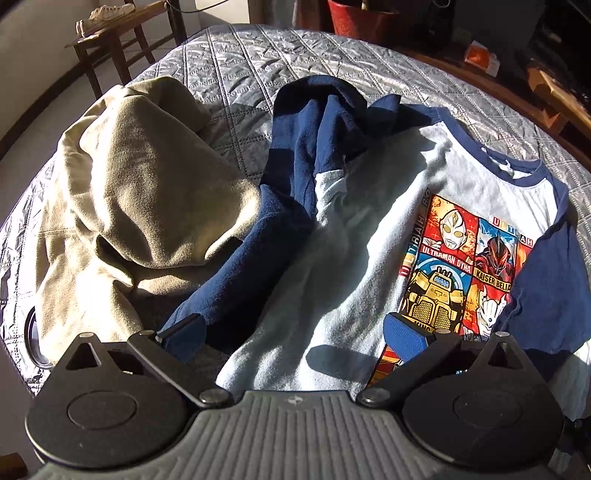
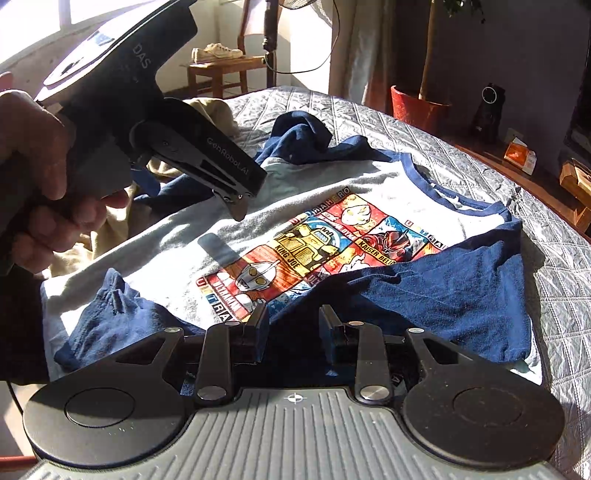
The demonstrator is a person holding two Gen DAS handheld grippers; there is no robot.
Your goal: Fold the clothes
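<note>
A light grey raglan shirt (image 1: 343, 236) (image 2: 177, 236) with navy sleeves and a bright cartoon print (image 2: 317, 243) lies face up on the bed. One navy sleeve (image 2: 424, 291) is folded across its lower front; the other navy sleeve (image 1: 295, 155) is bunched up at the far side. My left gripper (image 1: 295, 332) (image 2: 236, 206) hovers over the shirt's body, wide open and holding nothing. In the right wrist view a hand (image 2: 40, 166) holds it. My right gripper (image 2: 293, 325) is low over the folded sleeve, fingers (image 2: 258, 328) partly apart with navy cloth beneath the gap.
A crumpled beige garment (image 1: 129, 206) lies left of the shirt, touching the bunched sleeve. Everything rests on a grey quilted bedspread (image 1: 240, 62). Beyond the bed stand a wooden stool with shoes (image 1: 110, 26), a red plant pot (image 2: 417, 103) and a wooden bed frame edge (image 1: 517, 99).
</note>
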